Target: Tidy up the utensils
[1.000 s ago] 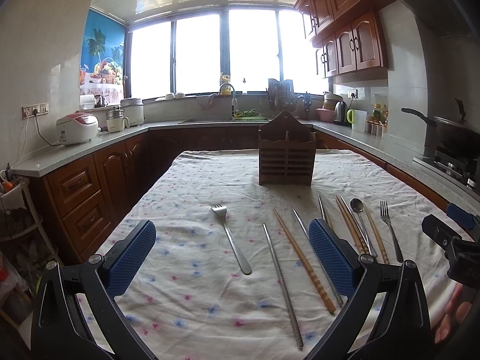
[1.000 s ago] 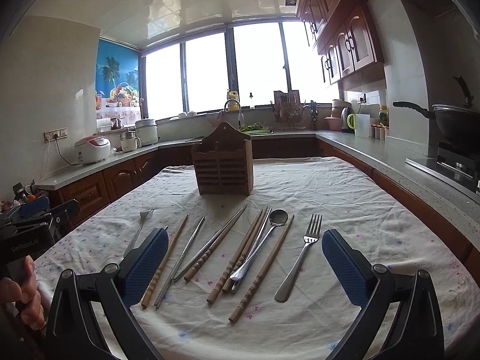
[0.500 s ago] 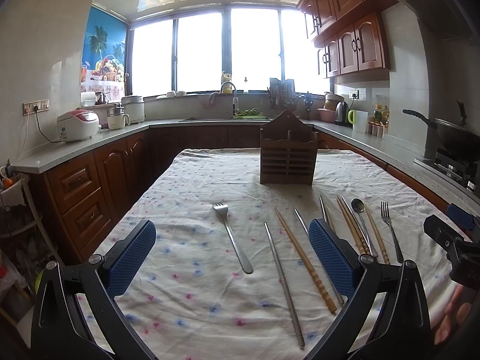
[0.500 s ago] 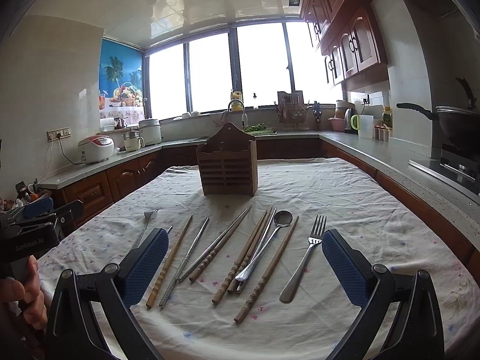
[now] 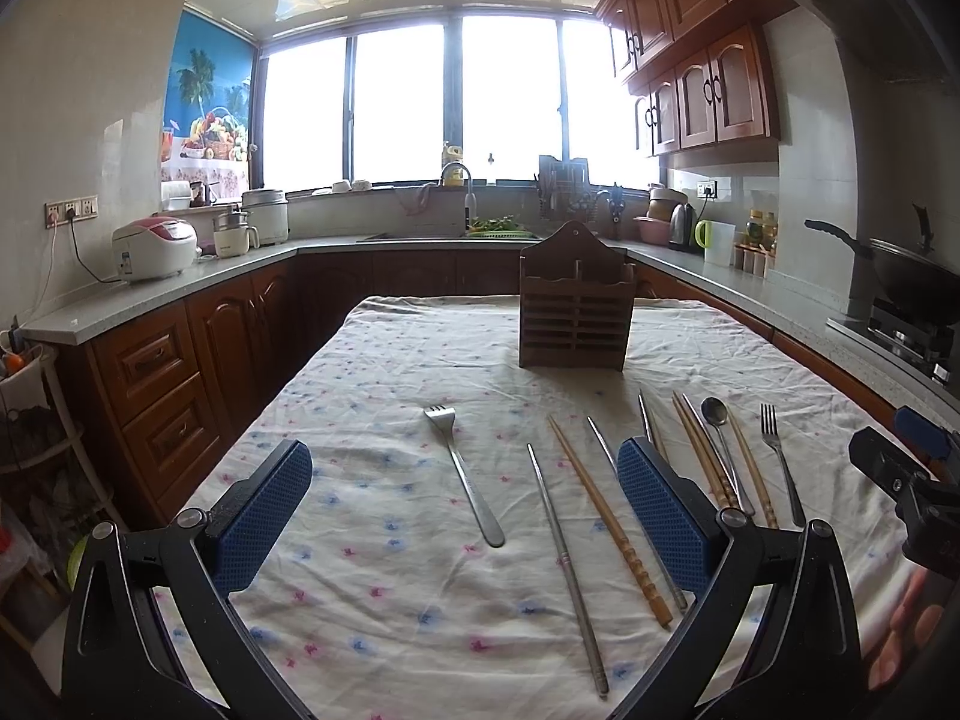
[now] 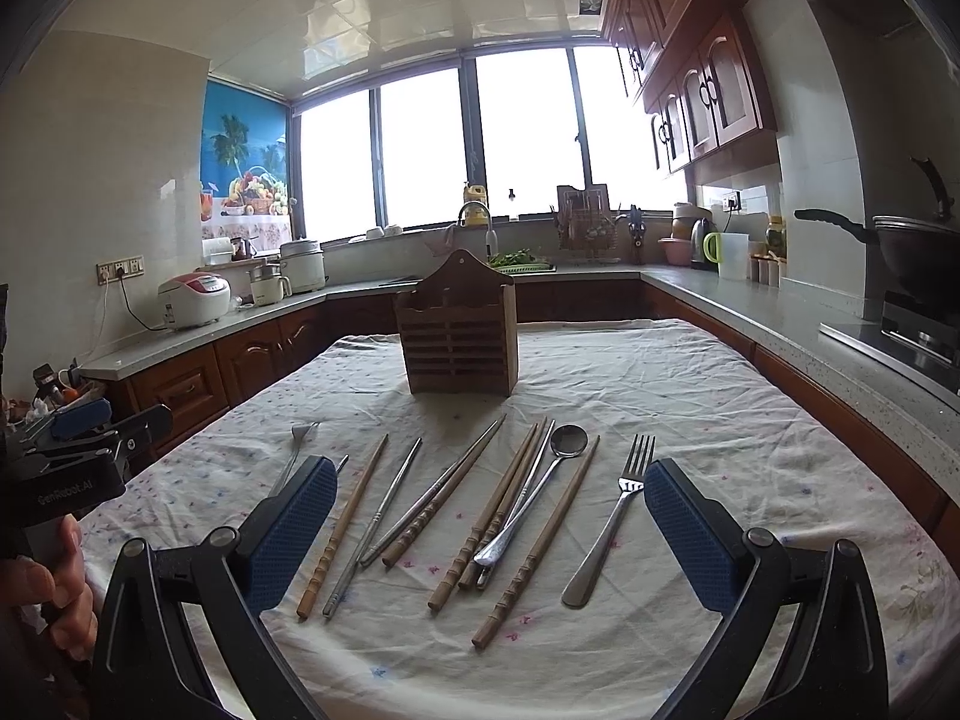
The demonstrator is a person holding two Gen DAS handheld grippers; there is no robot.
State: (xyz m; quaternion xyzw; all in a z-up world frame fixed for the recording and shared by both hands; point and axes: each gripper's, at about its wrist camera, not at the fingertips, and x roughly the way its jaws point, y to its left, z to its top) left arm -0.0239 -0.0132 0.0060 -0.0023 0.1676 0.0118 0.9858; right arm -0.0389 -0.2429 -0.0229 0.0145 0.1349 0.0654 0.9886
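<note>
A wooden slatted utensil holder (image 5: 576,309) (image 6: 459,330) stands upright at the table's middle. Before it on the flowered cloth lie several wooden chopsticks (image 6: 345,519) (image 5: 606,507), metal chopsticks (image 6: 375,525) (image 5: 567,564), a spoon (image 6: 534,495) (image 5: 720,438) and two forks (image 6: 618,510) (image 5: 465,474). My left gripper (image 5: 465,522) hovers open above the lone left fork, holding nothing. The right gripper (image 6: 489,531) hangs open over the row of chopsticks and the spoon, empty too. Each gripper shows at the edge of the other's view.
Stone counters (image 5: 150,294) with wooden cabinets wrap around the table on three sides. A rice cooker (image 5: 153,246) sits on the left counter, a wok (image 6: 912,246) on the stove at right. A hand (image 6: 54,588) grips the left tool's handle.
Both grippers have drifted slightly forward and down toward the utensils; nothing on the table has moved and both jaws stay wide.
</note>
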